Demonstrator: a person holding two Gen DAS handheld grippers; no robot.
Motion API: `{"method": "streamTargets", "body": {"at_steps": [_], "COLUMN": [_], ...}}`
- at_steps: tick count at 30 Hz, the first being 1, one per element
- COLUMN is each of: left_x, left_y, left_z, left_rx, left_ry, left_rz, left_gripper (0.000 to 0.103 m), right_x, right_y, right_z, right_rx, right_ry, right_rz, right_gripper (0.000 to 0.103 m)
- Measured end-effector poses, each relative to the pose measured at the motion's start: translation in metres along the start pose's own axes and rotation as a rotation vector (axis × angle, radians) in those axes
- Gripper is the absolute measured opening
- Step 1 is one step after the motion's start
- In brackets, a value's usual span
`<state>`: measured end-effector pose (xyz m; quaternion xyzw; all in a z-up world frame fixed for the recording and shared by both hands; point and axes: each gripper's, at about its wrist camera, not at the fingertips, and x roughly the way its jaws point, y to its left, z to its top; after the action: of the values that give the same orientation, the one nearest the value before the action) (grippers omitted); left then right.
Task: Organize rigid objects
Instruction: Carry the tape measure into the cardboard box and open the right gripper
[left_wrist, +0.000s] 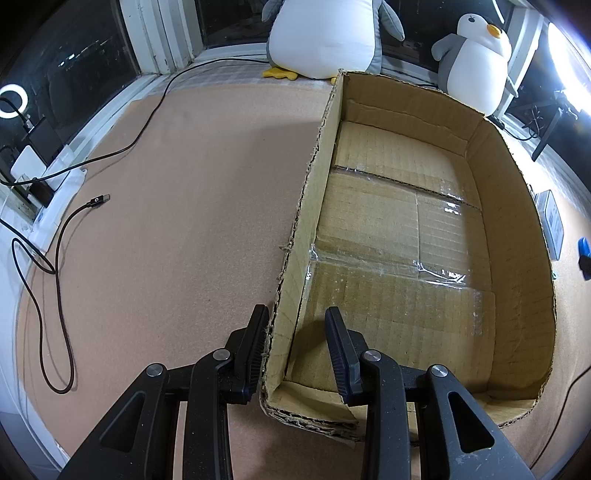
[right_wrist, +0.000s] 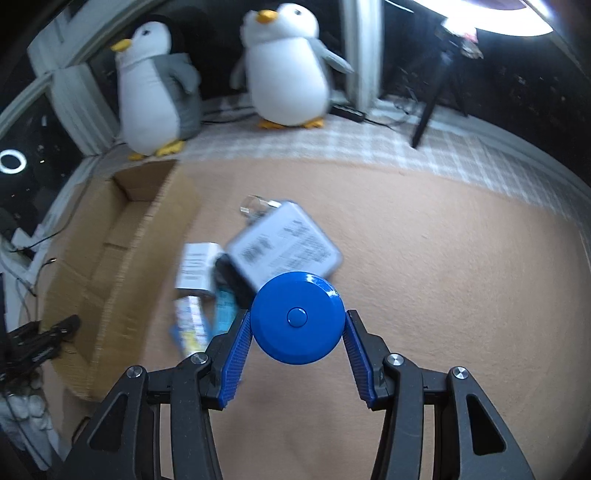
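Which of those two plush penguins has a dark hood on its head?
The left grey-and-white plush penguin in the right wrist view, nearest the open cardboard box. A dark hood sits behind its head; the right plush penguin is bare-headed, wings spread.

Left gripper (left_wrist: 297, 345): the near corner wall of the box is clamped between its black jaws.
Box: an open, shallow brown cardboard box (left_wrist: 517, 206) is seen empty, with taped flaps.
Surface: a tan cork mat (left_wrist: 192, 192) is crossed by a black USB cable (left_wrist: 55, 266).
Background: two grey-and-white plush penguins (left_wrist: 325, 37) are set by the window.
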<state>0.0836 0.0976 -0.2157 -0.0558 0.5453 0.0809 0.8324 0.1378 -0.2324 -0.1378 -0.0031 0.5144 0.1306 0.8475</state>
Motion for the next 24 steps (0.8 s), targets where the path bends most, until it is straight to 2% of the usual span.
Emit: {"method": "streamTargets", "body": {"at_steps": [10, 17, 24], "left_x": [0.0, 0.0, -0.001], "left_y": [0.001, 0.001, 0.002], "left_z": [-0.001, -0.001, -0.001], "left_rx": [0.002, 0.002, -0.002], "left_ry": [-0.005, -0.005, -0.005], "left_rz": [0.005, 0.004, 0.001], "left_gripper": [0.034, 0.034, 0.034], "right_x": [-0.02, -0.007, 0.011], "right_y": [0.097, 0.147, 0.178], "right_z": [0.0, -0.01, -0.019], "right_rx": [-0.182, -0.284, -0.338], "right_ry": [-0.033, -0.009, 0.023], "right_rz": [0.135, 0.181, 0.203], "right_gripper": [0.046, 0.046, 0.046]}}
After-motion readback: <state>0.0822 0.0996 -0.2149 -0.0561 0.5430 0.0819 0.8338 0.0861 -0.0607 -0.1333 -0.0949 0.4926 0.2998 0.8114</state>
